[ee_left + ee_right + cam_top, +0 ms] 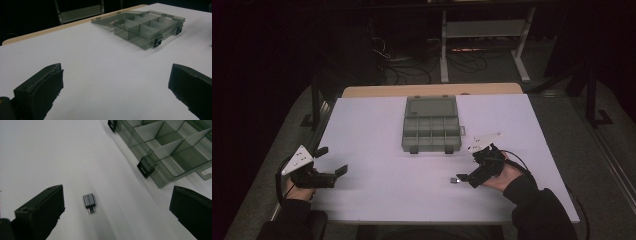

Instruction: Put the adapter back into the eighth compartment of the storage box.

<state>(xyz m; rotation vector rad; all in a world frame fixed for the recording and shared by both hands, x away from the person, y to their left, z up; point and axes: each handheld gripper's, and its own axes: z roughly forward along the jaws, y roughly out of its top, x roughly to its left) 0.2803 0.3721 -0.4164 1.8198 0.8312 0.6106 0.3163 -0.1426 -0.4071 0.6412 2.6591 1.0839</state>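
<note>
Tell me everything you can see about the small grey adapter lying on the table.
The adapter is a small, flat, rectangular plug with a grey, metal-looking body and a shorter, narrower connector tip at one end. Faint lettering on its top is unreadable. It lies flat on the white table, alone, near the open compartment box but apart from it. The right tool is open, its jaws on either side, not touching it.

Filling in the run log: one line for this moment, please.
right gripper: open, over small adapter | left gripper: open, idle | organizer box: lid open
</note>
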